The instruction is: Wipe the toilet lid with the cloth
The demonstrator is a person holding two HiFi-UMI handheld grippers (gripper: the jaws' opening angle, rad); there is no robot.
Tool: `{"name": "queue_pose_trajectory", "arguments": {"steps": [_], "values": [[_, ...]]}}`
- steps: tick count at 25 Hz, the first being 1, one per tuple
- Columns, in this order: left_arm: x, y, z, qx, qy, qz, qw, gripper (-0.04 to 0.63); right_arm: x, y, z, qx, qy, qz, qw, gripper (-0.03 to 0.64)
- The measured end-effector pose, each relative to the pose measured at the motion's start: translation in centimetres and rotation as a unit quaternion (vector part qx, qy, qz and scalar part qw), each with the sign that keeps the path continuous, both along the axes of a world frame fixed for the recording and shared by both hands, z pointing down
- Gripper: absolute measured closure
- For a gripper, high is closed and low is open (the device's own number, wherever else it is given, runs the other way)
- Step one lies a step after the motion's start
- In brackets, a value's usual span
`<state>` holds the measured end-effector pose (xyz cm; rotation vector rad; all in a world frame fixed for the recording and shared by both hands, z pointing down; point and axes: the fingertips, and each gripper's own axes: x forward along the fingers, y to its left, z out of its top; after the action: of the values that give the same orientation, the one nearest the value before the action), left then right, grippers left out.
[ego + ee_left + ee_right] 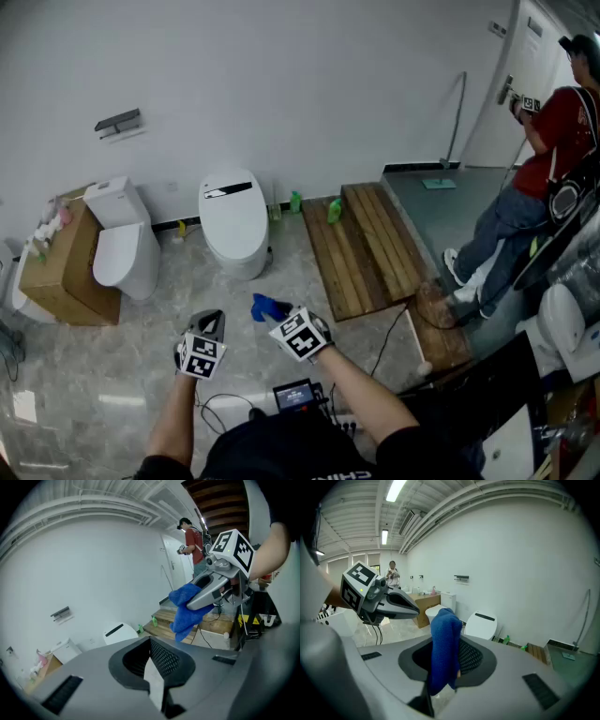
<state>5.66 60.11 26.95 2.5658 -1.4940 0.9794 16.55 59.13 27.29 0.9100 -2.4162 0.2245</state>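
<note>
Left gripper [208, 323]: the jaws are pressed fully together and nothing is between them (its own view shows only the bare floor past the tips). It is tilted downward, over the floor.

Right gripper [277, 314]: clenched on the blue cloth [268, 307]. In its own view the cloth hangs as a folded bunch between the two pads and covers most of the gap.

Position of the grippers: side by side, near each other but not touching; the left one is on the left in the head view.

Place of the cloth: in the air above the grey floor [122, 394], in front of the toilet lid [232, 217] and well apart from it. It touches only the right gripper.

Toilet lid: closed, white, with a dark strip near the back; nothing lies on it.

Toilets: two in clear view, the one with the closed lid and an older toilet [122, 251] with a tank, to its left.

Green bottles [335, 211]: two, at the foot of the wall beside the wooden platform [370, 248].

Cardboard box [54, 267]: one, at the far left, just beside the older toilet.

People: one in a red shirt [553, 159] at the right edge by the door; one more person [393, 573] is far back in the right gripper view.
</note>
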Motion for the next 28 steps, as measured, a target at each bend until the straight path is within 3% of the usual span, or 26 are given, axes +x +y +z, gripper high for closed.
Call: {"name": "queue_pose_trajectory", "arguments": {"steps": [28], "values": [[3.8, -0.9, 1.1, -0.047, 0.018, 0.006, 0.9987, 0.584, 1.4, -0.5, 0.9, -0.010, 0.017, 0.005, 1.000, 0.523]]}}
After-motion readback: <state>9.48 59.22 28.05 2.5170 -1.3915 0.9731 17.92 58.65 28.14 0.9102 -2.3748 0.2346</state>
